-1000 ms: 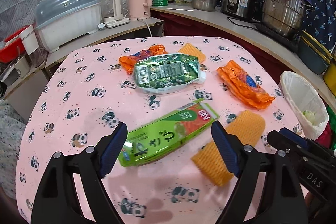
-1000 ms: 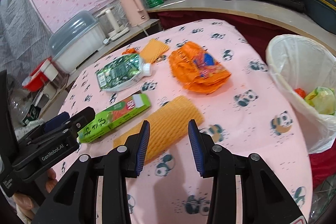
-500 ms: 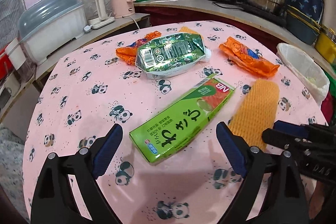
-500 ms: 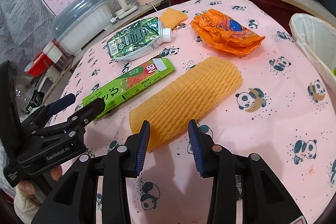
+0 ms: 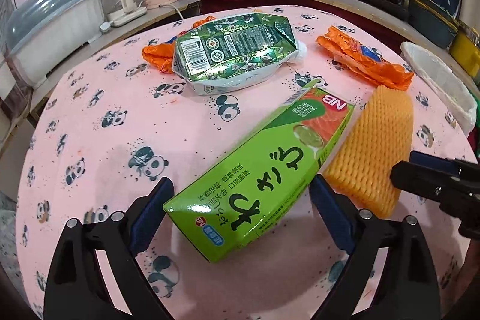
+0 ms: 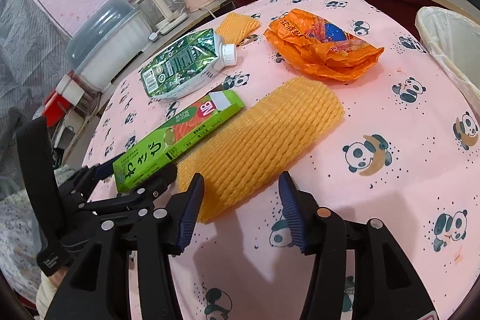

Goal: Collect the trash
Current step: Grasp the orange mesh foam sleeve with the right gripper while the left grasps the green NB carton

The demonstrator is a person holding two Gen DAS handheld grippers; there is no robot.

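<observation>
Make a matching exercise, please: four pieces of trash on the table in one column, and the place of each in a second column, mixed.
Things:
1. green box
2. yellow foam net
3. orange bag
4. green carton

Places:
A. nearest the bin
B. between the open left gripper's fingers
C. far side, white cap
D. before the right gripper

Pairs: 1-B, 2-D, 3-A, 4-C

Left gripper (image 5: 241, 212) angled down toward the table, jaws spread wide, pads clear of what lies between them. Right gripper (image 6: 241, 212) likewise angled down, jaws just been opening, about half spread, a thing's near end between them, pads apart from it. From the right wrist view, left gripper at 9 o'clock, just beside the right.
</observation>
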